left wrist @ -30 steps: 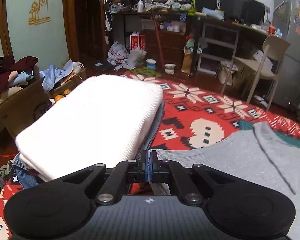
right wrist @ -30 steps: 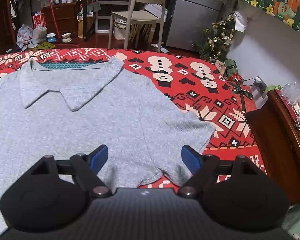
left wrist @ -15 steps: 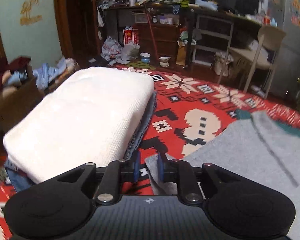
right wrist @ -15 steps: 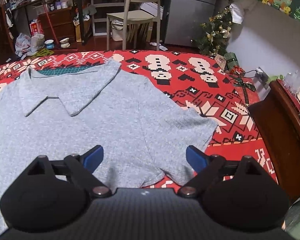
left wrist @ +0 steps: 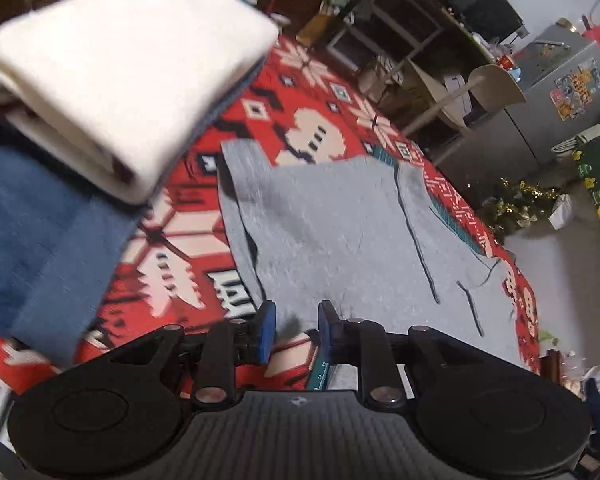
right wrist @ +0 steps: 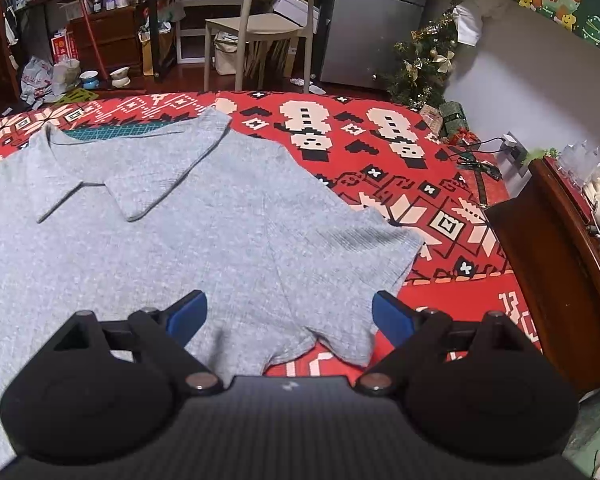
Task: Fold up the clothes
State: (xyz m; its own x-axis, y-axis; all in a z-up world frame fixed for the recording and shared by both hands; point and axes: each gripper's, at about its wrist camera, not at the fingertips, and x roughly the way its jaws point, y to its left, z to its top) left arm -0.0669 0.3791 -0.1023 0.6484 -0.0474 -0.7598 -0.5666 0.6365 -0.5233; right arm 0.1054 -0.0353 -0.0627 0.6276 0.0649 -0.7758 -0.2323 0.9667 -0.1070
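Since the earlier frames, the left gripper (left wrist: 293, 330) had let go of the shirt's edge, parted its jaws and swung to the right with a tilt, while the right gripper (right wrist: 289, 316) had barely shifted. Left wrist view, blurred by motion: left gripper's blue pads (left wrist: 266, 330) stood a narrow gap apart with nothing between them, poised just above the near edge of the grey shirt (left wrist: 340, 236). Shirt lay flat on a red patterned blanket (left wrist: 312, 120), one sleeve (left wrist: 238, 184) spread toward the left. Folded white garment (left wrist: 128, 64) sat on top of folded blue clothes (left wrist: 40, 216) at the left, beside the shirt but apart from it. Beige chair (left wrist: 476, 88) and grey fridge (left wrist: 560, 92) stood beyond the blanket. Right wrist view: right gripper's jaws were spread wide, holding nothing, one blue pad (right wrist: 188, 316) over the shirt (right wrist: 180, 232) body and the other over the blanket (right wrist: 440, 200) just past the sleeve (right wrist: 364, 248). Shirt lay face up, collar (right wrist: 152, 168) flat at the far side, sleeve spread to the right. Beige chair (right wrist: 268, 20), fridge (right wrist: 372, 28) and a small Christmas tree (right wrist: 424, 64) stood behind; a dark wooden cabinet (right wrist: 552, 272) stood at the right edge.
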